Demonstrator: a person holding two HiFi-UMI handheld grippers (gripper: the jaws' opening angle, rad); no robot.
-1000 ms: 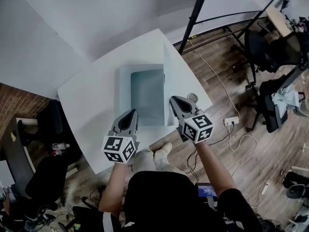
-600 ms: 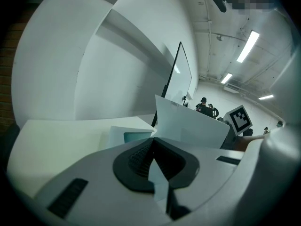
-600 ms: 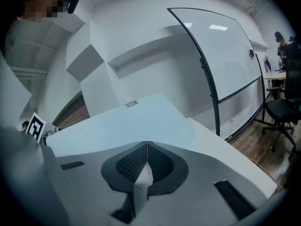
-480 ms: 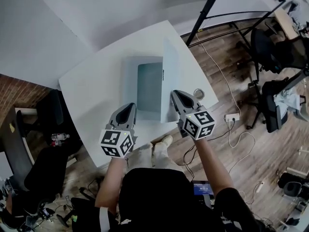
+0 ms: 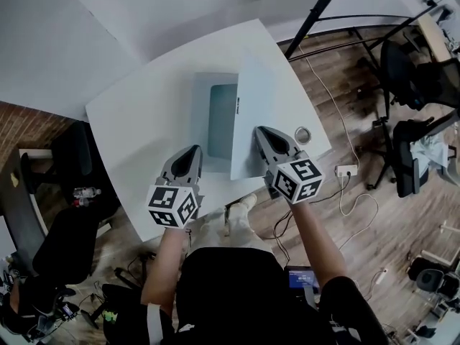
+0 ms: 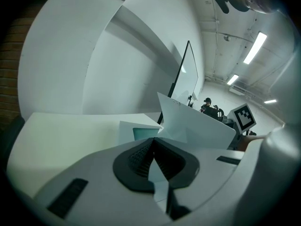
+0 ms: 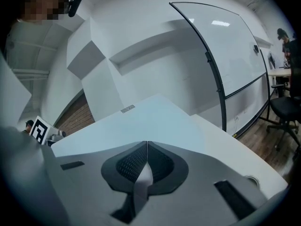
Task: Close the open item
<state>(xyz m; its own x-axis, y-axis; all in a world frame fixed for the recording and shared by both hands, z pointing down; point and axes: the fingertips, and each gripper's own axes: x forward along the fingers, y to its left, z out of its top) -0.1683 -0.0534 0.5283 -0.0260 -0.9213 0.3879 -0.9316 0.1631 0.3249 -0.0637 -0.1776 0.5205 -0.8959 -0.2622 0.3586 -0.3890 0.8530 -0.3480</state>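
While the left gripper (image 5: 192, 150) and right gripper (image 5: 260, 131) hover pressed together, a half-open case (image 5: 219, 121) sits on the white surface (image 5: 144, 121), wood floor (image 5: 359, 192) beyond.

The left forearm (image 5: 164, 264) and right forearm (image 5: 313, 234) are bare and reach forward from the torso, side by side. The left tool (image 5: 192, 152) points away from the body, jaws pressed together and empty. The right tool (image 5: 260, 131) sits slightly farther forward, its jaws likewise together with nothing between them.
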